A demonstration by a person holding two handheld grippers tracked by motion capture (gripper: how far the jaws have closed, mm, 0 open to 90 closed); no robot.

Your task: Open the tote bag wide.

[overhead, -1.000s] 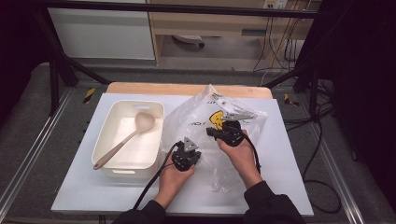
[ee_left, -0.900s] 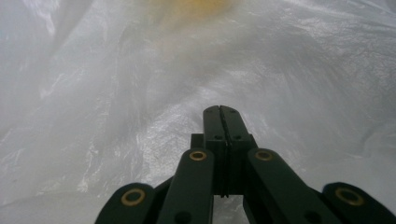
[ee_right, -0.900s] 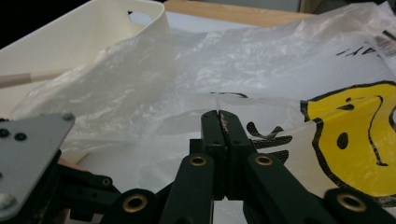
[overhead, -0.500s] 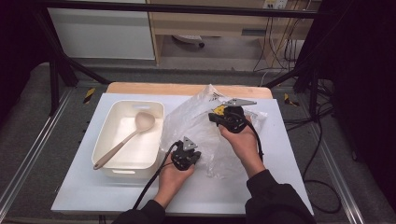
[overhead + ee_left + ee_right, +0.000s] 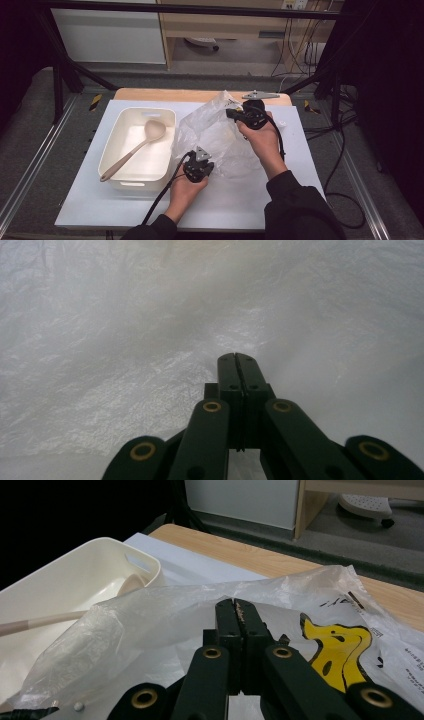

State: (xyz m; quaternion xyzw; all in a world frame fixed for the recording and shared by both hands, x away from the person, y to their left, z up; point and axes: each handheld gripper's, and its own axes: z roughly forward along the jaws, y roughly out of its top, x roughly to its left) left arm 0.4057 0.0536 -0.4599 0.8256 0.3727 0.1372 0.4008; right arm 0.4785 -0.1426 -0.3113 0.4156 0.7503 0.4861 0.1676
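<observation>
A crinkled clear plastic bag point(image 5: 215, 135) with a yellow print point(image 5: 345, 640) lies at the middle of the white table, its far side raised. My right gripper point(image 5: 228, 113) is held above the table, shut on the bag's raised upper film point(image 5: 150, 615). My left gripper point(image 5: 202, 156) sits low at the bag's near edge, jaws together on the film point(image 5: 125, 340). The left gripper view has its closed tips point(image 5: 235, 356) surrounded by hazy plastic. The right gripper's closed tips point(image 5: 234, 601) pinch the bag's edge.
A cream tray point(image 5: 112, 170) stands left of the bag with a beige spoon point(image 5: 145, 137) lying in it; tray wall point(image 5: 90, 555) and spoon handle point(image 5: 30, 625) show in the right gripper view. A wooden strip point(image 5: 165, 95) runs along the table's far edge.
My right gripper has risen and moved toward the far side, lifting the bag's upper part with it. The left gripper has stayed in place.
</observation>
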